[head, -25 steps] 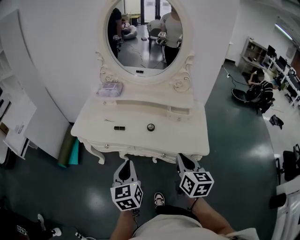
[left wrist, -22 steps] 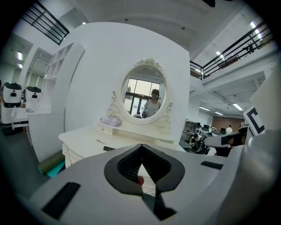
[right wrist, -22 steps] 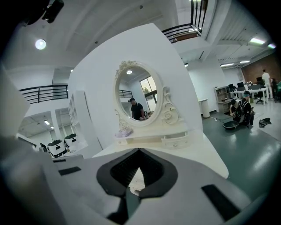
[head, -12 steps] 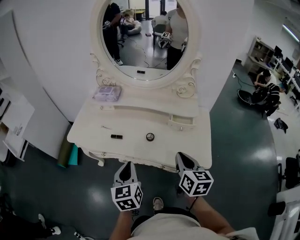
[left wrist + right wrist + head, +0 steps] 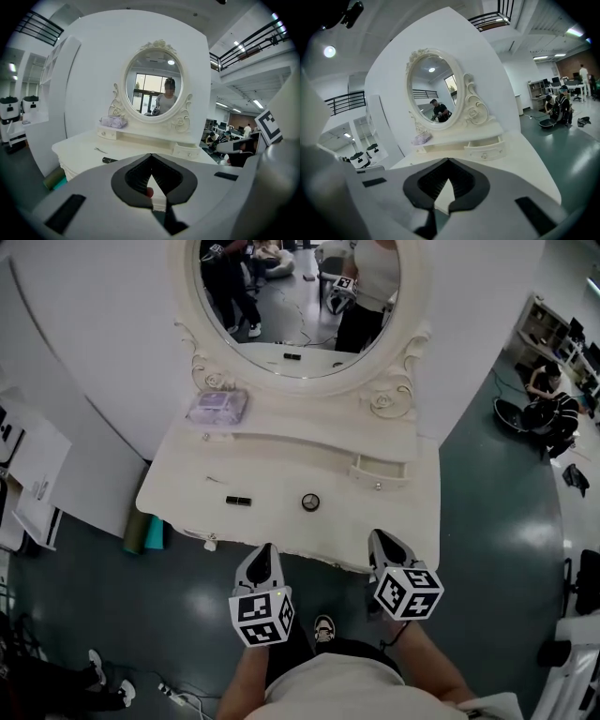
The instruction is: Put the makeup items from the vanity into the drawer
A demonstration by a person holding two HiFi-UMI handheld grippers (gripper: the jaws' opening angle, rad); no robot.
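Cream-white vanity [image 5: 281,526] stands just ahead of both grippers. The left gripper [image 5: 264,551] and the right gripper [image 5: 383,540] hover at its front edge, each with its jaws closed together and nothing held. A small black tube [image 5: 238,501] lies beyond the left gripper. A round compact [image 5: 310,502] sits ahead, between the two. Past the right gripper, a small drawer [image 5: 380,472] stands pulled open. A lilac pouch [image 5: 217,407] rests far back on the left, under the mirror [image 5: 298,306].
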